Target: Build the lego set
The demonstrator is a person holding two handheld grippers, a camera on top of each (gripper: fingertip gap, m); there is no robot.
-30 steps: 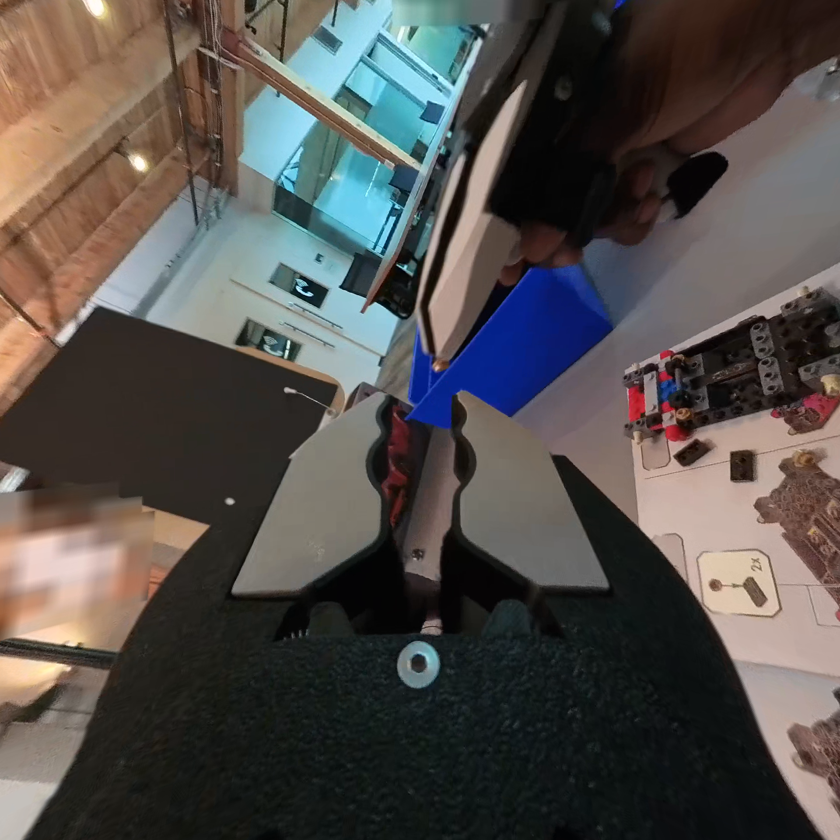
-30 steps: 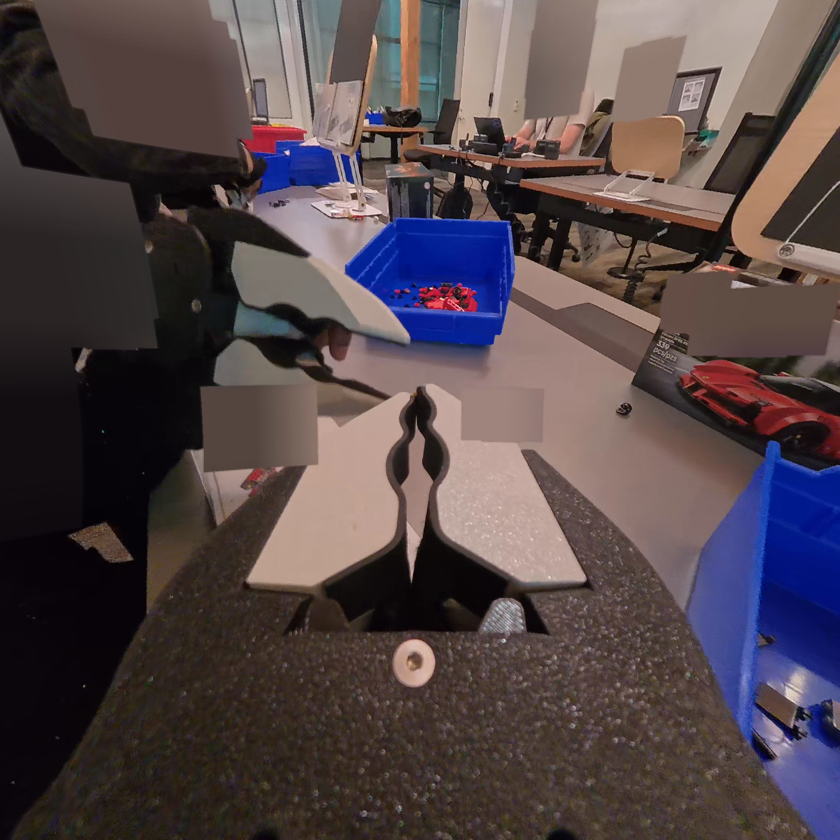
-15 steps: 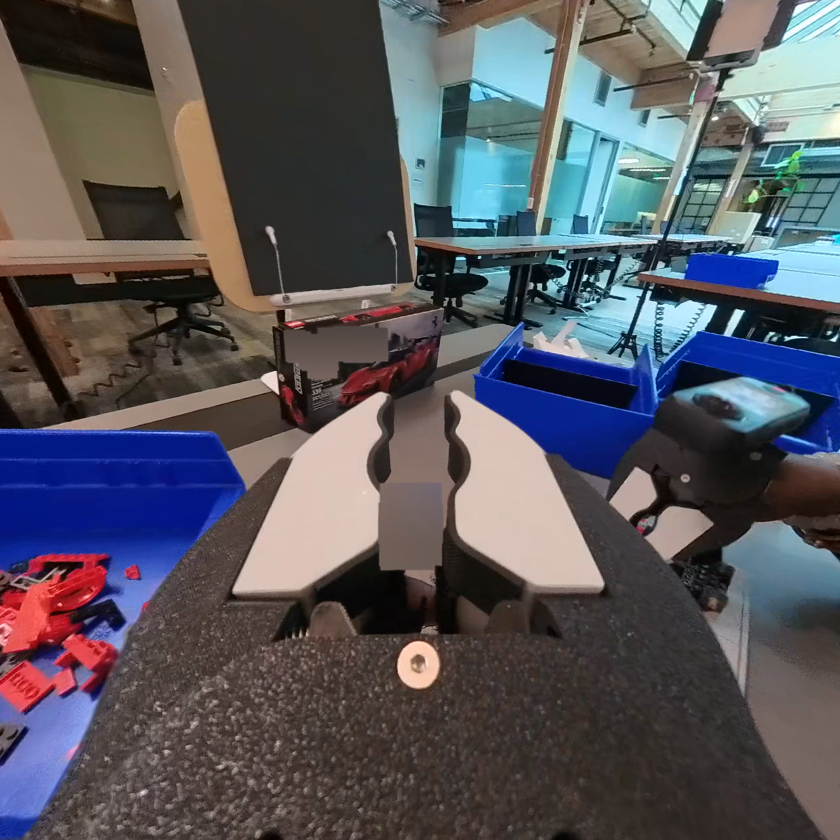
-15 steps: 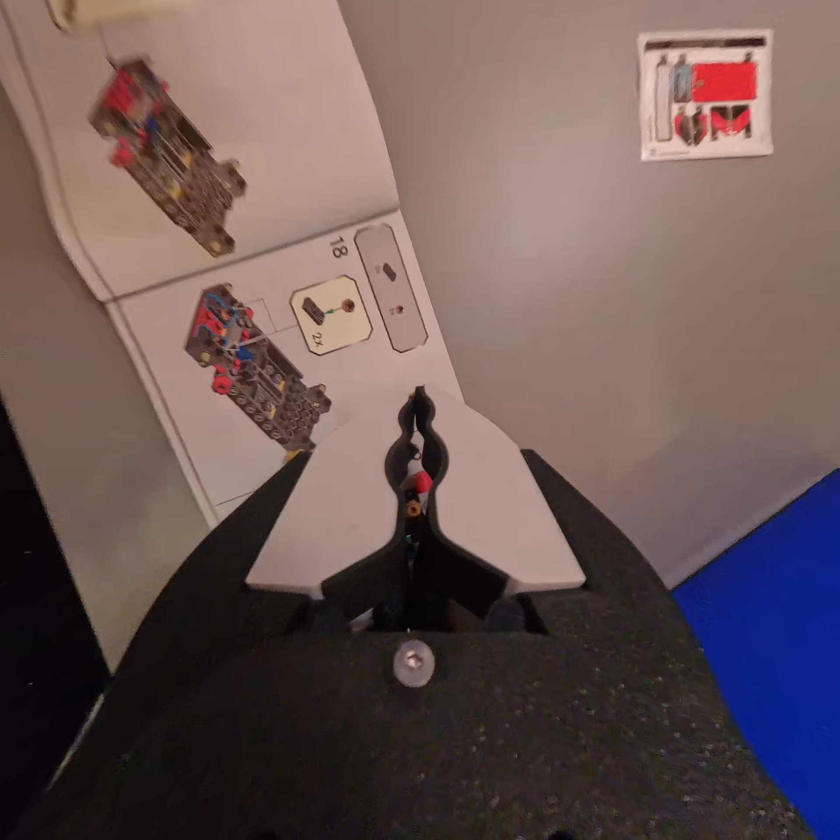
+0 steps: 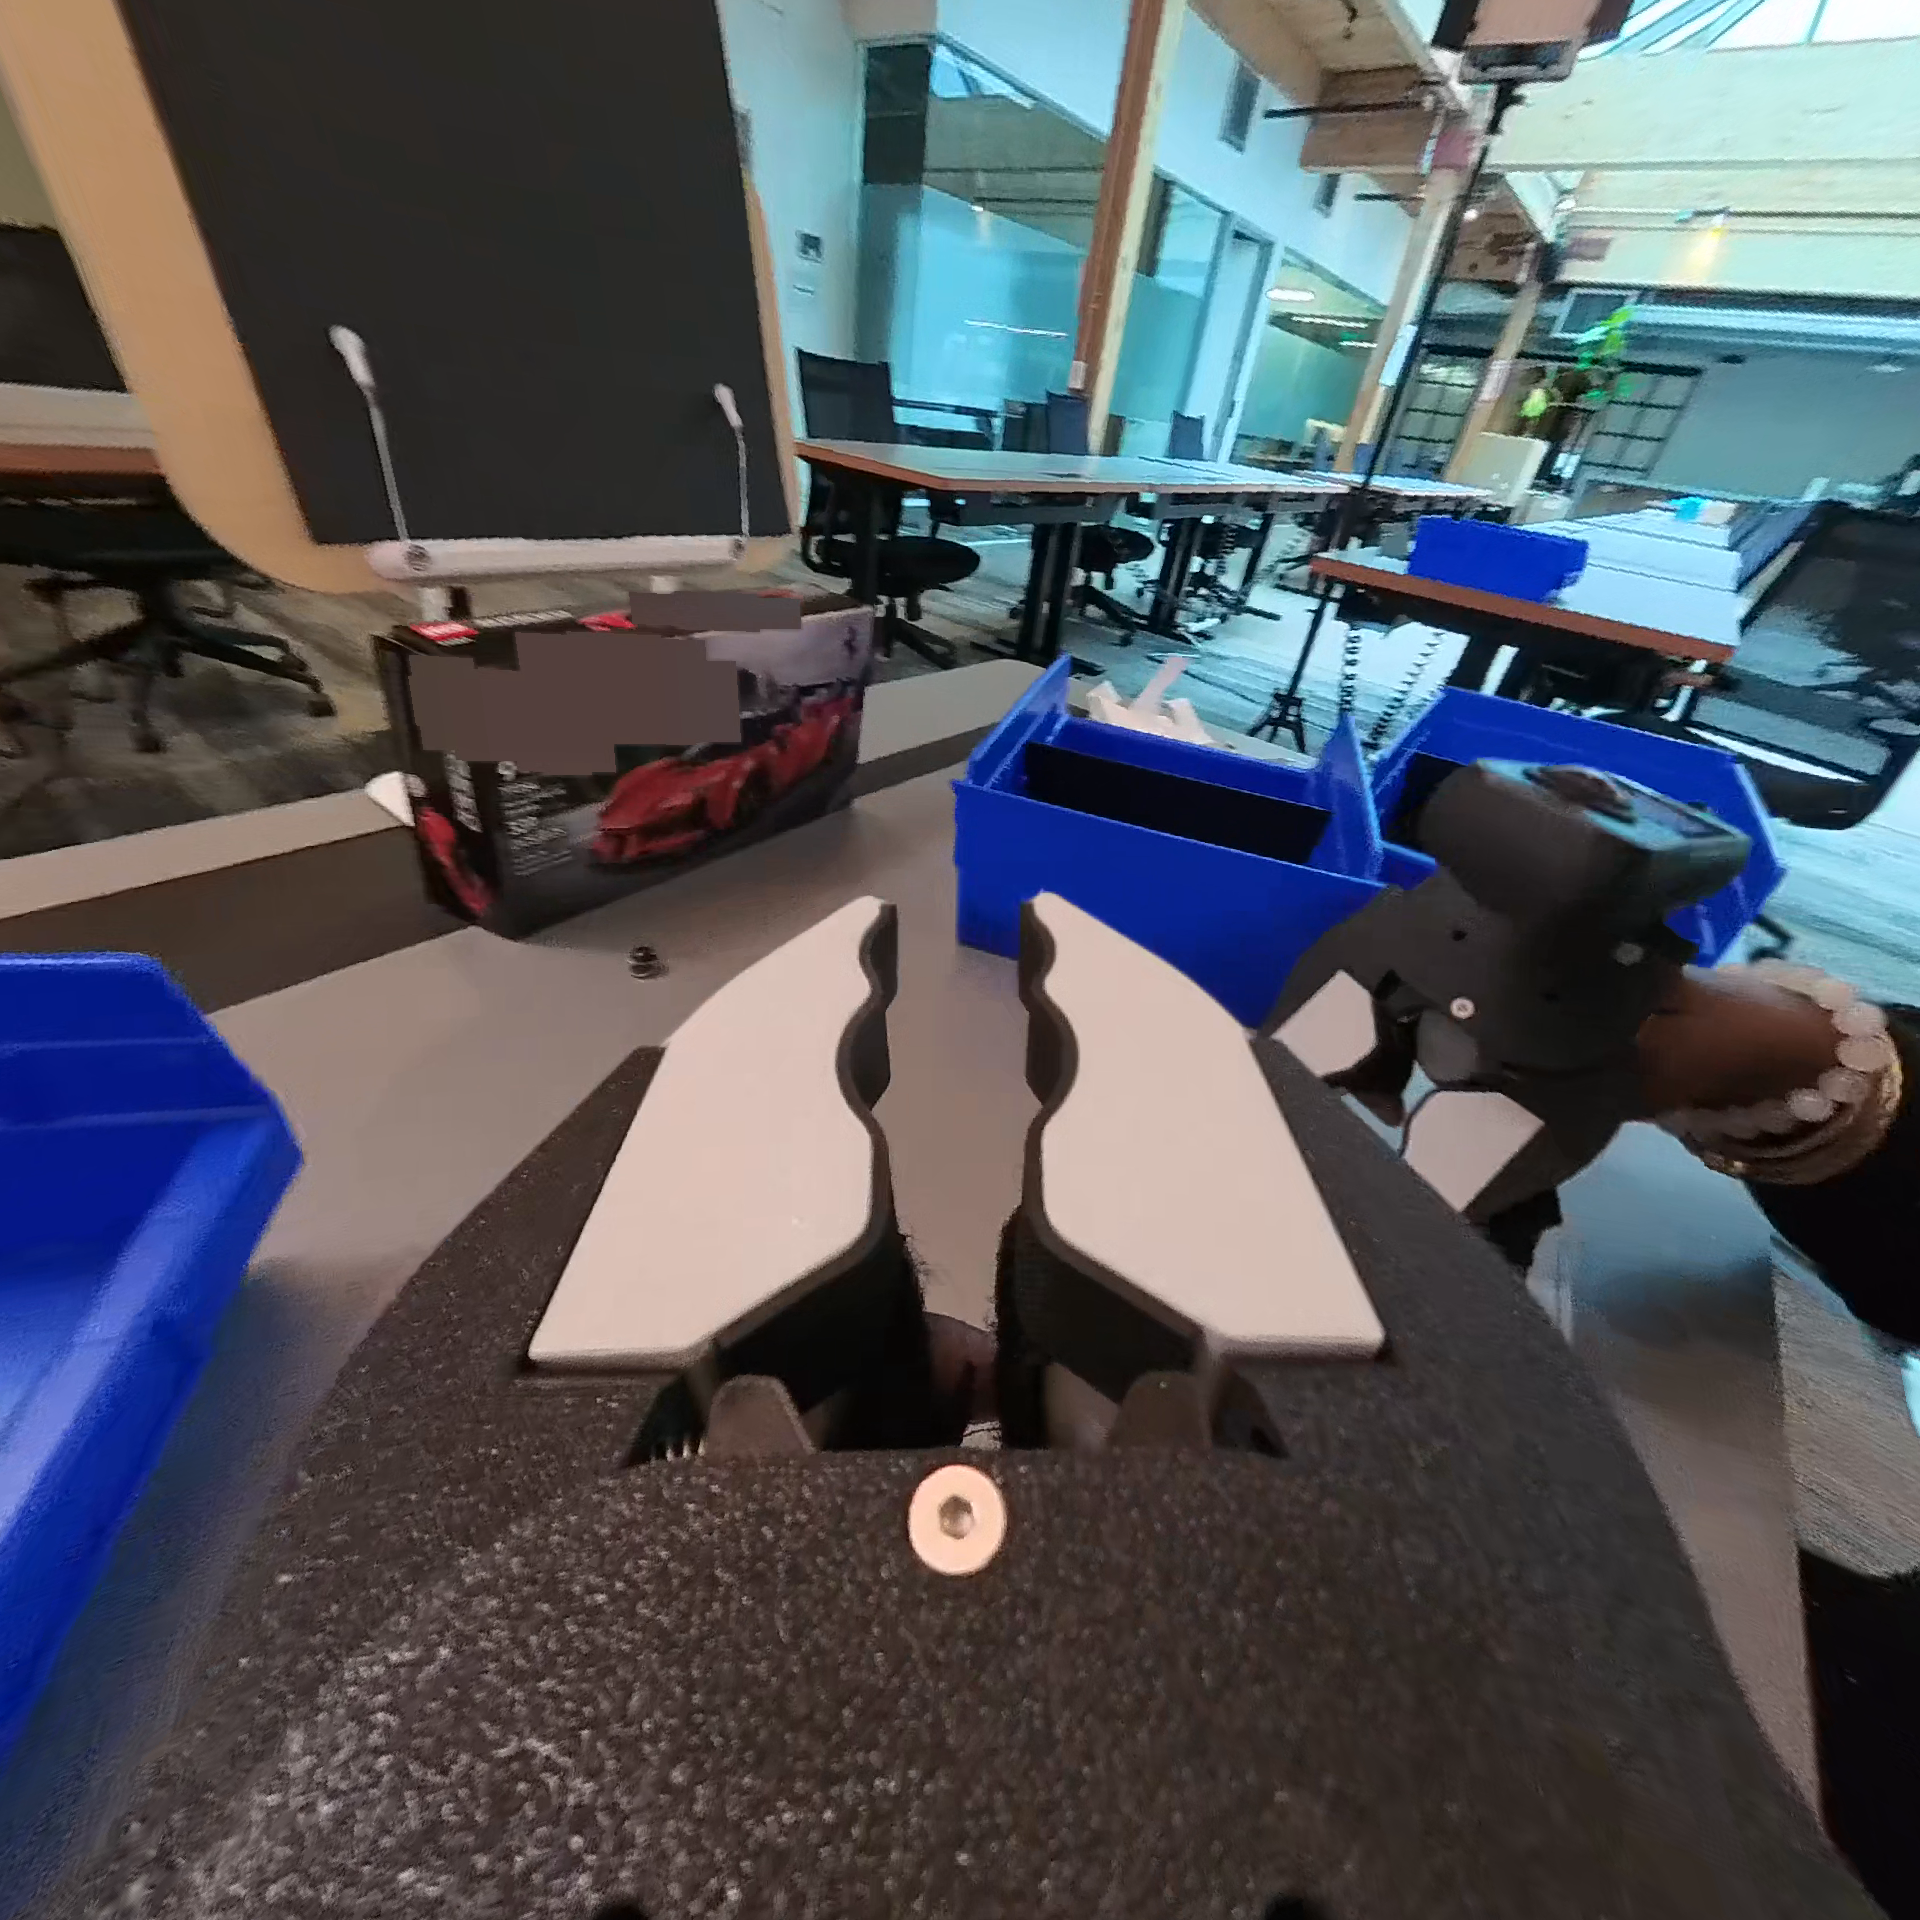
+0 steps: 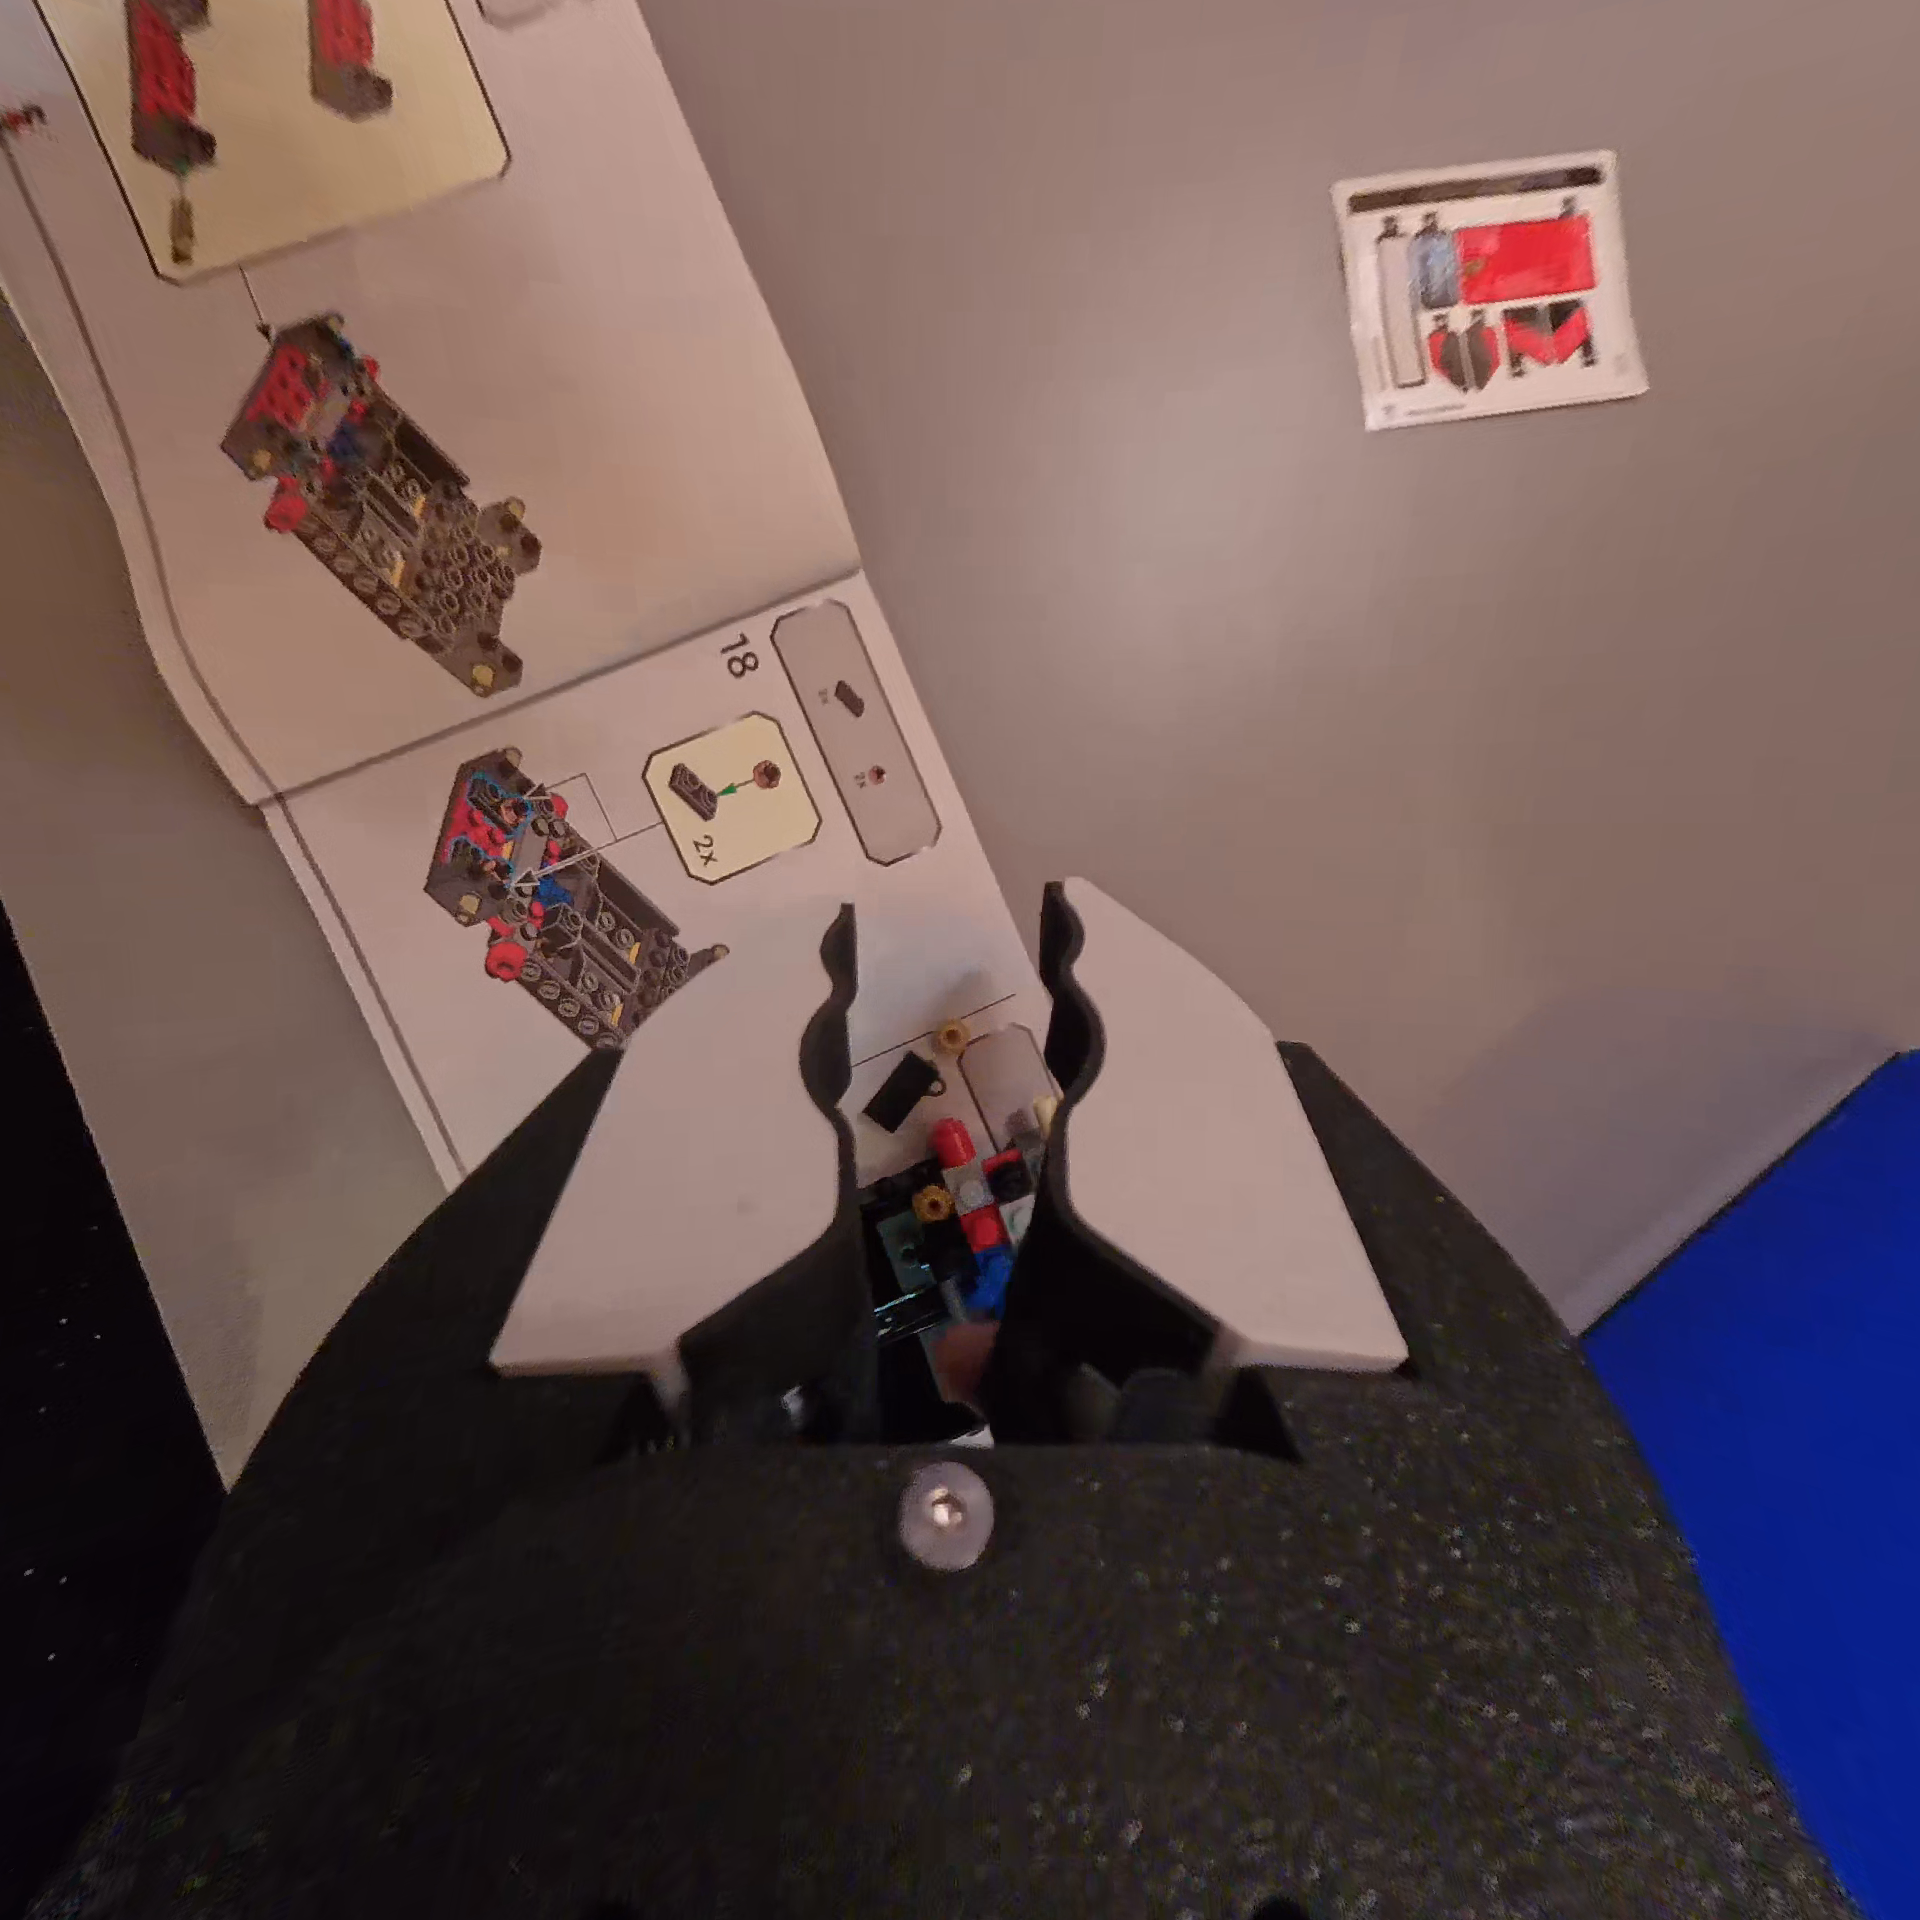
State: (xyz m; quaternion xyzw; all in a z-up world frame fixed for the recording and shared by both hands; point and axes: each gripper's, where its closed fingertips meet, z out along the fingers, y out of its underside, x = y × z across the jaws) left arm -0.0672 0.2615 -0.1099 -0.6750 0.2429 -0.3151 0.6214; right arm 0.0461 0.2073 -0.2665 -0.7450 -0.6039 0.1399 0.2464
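One partly built lego assembly [image 6: 961, 1216], black with red, blue and tan bits, sits on the open instruction booklet [image 6: 582, 665] on the grey table [image 6: 1299, 727], directly under the right gripper [image 6: 951, 914], whose jaws are spread with nothing between them. Left gripper [image 5: 956, 920] is also spread and empty, held level over the table, facing the lego box [image 5: 634, 769] and a blue bin [image 5: 1164, 862]; sticker sheet [image 6: 1491, 286] lies well apart from the booklet.
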